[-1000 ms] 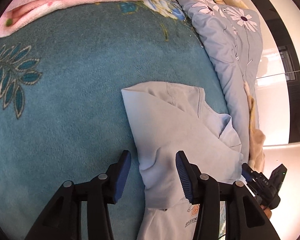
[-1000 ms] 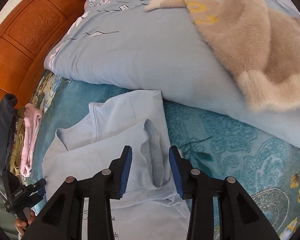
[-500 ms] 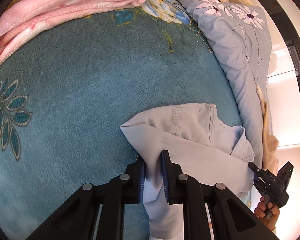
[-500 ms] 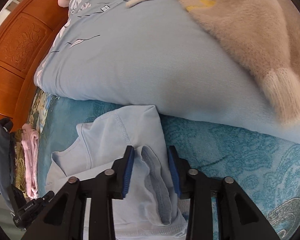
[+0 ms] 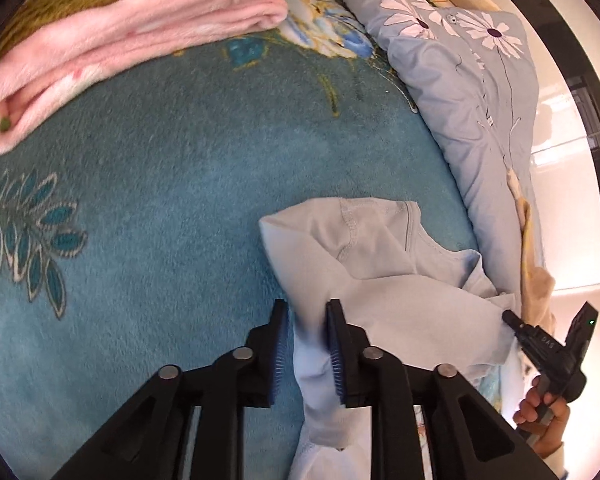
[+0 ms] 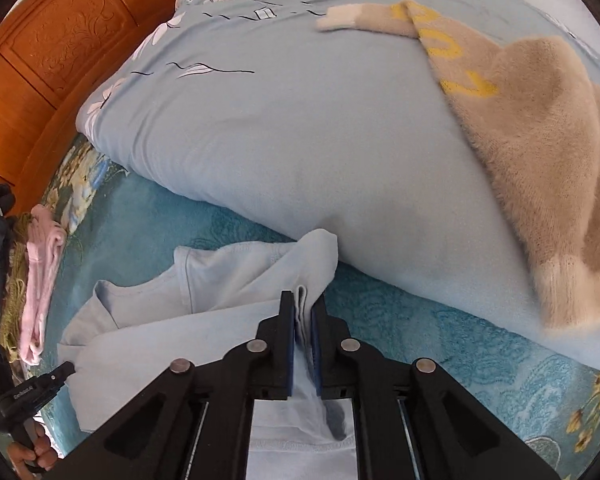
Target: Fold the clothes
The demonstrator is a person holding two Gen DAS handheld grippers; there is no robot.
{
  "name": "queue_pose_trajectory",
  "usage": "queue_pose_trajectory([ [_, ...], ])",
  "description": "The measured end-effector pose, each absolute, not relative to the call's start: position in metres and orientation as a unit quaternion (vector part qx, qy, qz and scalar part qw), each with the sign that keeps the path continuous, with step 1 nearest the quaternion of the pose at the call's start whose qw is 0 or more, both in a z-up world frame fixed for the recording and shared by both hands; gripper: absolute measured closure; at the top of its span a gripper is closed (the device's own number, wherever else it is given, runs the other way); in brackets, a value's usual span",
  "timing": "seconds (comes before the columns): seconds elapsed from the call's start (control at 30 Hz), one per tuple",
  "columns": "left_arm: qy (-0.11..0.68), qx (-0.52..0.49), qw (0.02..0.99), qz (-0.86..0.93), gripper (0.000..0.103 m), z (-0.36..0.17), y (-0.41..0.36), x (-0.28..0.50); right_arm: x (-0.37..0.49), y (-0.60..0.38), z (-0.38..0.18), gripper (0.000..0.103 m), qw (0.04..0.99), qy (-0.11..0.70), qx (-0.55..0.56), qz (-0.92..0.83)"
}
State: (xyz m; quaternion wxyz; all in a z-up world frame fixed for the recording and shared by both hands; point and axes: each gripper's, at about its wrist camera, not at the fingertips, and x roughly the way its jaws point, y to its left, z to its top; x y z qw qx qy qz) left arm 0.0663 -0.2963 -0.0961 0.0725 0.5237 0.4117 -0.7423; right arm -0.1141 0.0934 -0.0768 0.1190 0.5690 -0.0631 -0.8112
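A light blue T-shirt [image 5: 384, 276] lies partly folded on the teal bedspread [image 5: 160, 208]; it also shows in the right wrist view [image 6: 204, 304]. My left gripper [image 5: 307, 320] is shut on the shirt's left side and bunches the fabric between its pads. My right gripper [image 6: 303, 312] is shut on the shirt's right side by a folded sleeve and lifts the cloth slightly. The right gripper also shows at the lower right of the left wrist view [image 5: 512, 318]; the left one shows at the lower left of the right wrist view [image 6: 66, 370].
A pale blue flowered duvet [image 6: 300, 120] lies just past the shirt with a beige fuzzy sweater [image 6: 548, 160] on it. Folded pink clothes [image 5: 120, 48] lie at the far left. A wooden headboard [image 6: 48, 60] stands behind.
Both grippers closed on the shirt's two sides. The fabric is now gathered and raised between the pads, and the shirt's upper part has crumpled toward me.
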Motion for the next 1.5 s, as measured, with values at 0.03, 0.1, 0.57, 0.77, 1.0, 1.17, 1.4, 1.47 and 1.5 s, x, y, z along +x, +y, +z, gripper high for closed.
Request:
queue_pose_trajectory([
  [0.03, 0.429, 0.516, 0.077, -0.737, 0.06, -0.096, -0.298, 0.076, -0.111, 0.095, -0.077, 0.076, 0.114, -0.061, 0.569, -0.812],
  [0.1, 0.469, 0.497, 0.077, -0.726, 0.055, -0.096, -0.297, 0.097, -0.099, 0.104, -0.068, 0.061, 0.111, -0.074, 0.56, -0.818],
  [0.57, 0.429, 0.59, 0.068, -0.681, 0.052, -0.101, -0.222, 0.16, 0.075, 0.2, -0.094, 0.061, 0.093, -0.118, 0.624, -0.767],
  [0.77, 0.442, 0.62, 0.082, -0.643, 0.052, -0.109, -0.192, 0.183, 0.129, 0.235, -0.099, 0.061, 0.073, -0.116, 0.624, -0.769],
  [1.0, 0.417, 0.648, 0.099, -0.629, 0.052, -0.107, -0.168, 0.194, 0.159, 0.271, -0.096, 0.061, 0.066, -0.133, 0.618, -0.772],
  [1.17, 0.407, 0.663, 0.105, -0.619, 0.052, -0.106, -0.159, 0.197, 0.171, 0.281, -0.1, 0.06, 0.084, -0.188, 0.612, -0.764],
  [1.4, 0.419, 0.678, 0.098, -0.596, 0.052, -0.108, -0.149, 0.203, 0.18, 0.266, -0.104, 0.06, 0.124, -0.195, 0.606, -0.761],
  [1.47, 0.421, 0.679, 0.099, -0.594, 0.052, -0.107, -0.148, 0.204, 0.184, 0.267, -0.105, 0.066, 0.126, -0.201, 0.604, -0.761],
  [1.5, 0.423, 0.678, 0.099, -0.592, 0.052, -0.107, -0.148, 0.205, 0.185, 0.268, -0.105, 0.087, 0.123, -0.195, 0.607, -0.76],
])
